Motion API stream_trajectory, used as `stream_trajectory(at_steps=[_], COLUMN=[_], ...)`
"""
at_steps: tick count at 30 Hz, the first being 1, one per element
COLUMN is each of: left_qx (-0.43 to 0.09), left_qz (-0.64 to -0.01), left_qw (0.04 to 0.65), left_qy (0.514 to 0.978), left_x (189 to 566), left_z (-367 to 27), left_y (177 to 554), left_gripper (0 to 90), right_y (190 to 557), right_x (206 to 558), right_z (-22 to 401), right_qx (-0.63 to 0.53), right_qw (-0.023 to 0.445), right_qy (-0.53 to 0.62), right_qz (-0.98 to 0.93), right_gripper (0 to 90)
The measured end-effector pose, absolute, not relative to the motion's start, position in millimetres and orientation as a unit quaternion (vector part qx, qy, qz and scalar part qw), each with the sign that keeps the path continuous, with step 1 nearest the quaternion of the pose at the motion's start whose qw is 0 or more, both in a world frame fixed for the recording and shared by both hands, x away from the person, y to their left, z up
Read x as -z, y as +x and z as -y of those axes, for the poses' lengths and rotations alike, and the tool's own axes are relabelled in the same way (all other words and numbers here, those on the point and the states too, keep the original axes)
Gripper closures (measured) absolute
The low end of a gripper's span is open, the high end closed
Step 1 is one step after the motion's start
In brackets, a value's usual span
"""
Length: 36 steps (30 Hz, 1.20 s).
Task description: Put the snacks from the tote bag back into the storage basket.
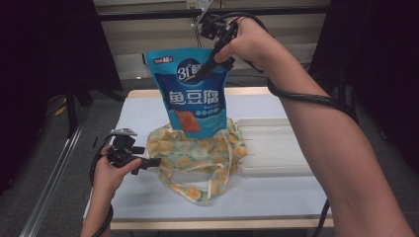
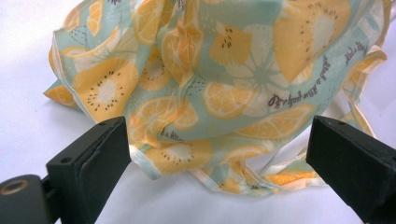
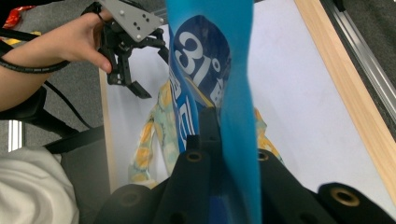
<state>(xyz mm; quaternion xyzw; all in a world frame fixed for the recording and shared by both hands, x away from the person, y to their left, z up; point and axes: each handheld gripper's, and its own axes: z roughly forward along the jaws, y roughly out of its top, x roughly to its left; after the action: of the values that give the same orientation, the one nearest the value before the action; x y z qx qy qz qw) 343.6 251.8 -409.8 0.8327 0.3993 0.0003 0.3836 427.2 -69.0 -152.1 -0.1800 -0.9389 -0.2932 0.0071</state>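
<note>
The left gripper (image 1: 150,162) rests at the left edge of the tote (image 1: 197,158), a fruit-print cloth bag lying crumpled on the table (image 1: 148,106). Its jaws stand wide apart and grip nothing; in the left gripper view the tote (image 2: 210,84) sits between and beyond them, untouched. That is the first risk: with no hold on the cloth, the tote's mouth may stay collapsed or the whole bag may slide when anything pushes into it.

Above the tote hangs the pouch (image 1: 195,91), a blue snack pack, its lower edge just over or barely inside the folds; I cannot tell whether it touches. The right gripper (image 1: 213,59) pinches its top right corner, jaws clamped tight on the film, as the right gripper view confirms with the pouch (image 3: 233,93) running up between them. A corner grip lets the pouch swing and twist, so it could catch on a tote handle or land beside the opening. The slick film might also slip free of the jaws.

Right of the tote, the tray (image 1: 276,145) lies close; a swinging pouch could knock it.
</note>
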Motion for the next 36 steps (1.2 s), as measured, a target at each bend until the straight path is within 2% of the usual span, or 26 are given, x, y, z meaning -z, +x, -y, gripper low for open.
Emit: stream_trajectory(at_steps=[21, 36], left_qx=[-0.008, -0.009], left_qz=[-0.400, -0.396], left_qw=[0.377, 0.369], left_qy=[0.836, 0.841], left_x=[408.8, 409.8], left_z=[-247.3, -244.1], left_y=[342.5, 343.3], left_gripper=[5.9, 5.9], right_y=[417.2, 409.3], right_x=[158.1, 164.1], right_z=[142.0, 176.8], right_qx=[0.275, 0.279], right_qw=[-0.007, -0.009], right_qy=[-0.224, -0.243], right_qz=[0.935, 0.929], right_gripper=[90.0, 90.0])
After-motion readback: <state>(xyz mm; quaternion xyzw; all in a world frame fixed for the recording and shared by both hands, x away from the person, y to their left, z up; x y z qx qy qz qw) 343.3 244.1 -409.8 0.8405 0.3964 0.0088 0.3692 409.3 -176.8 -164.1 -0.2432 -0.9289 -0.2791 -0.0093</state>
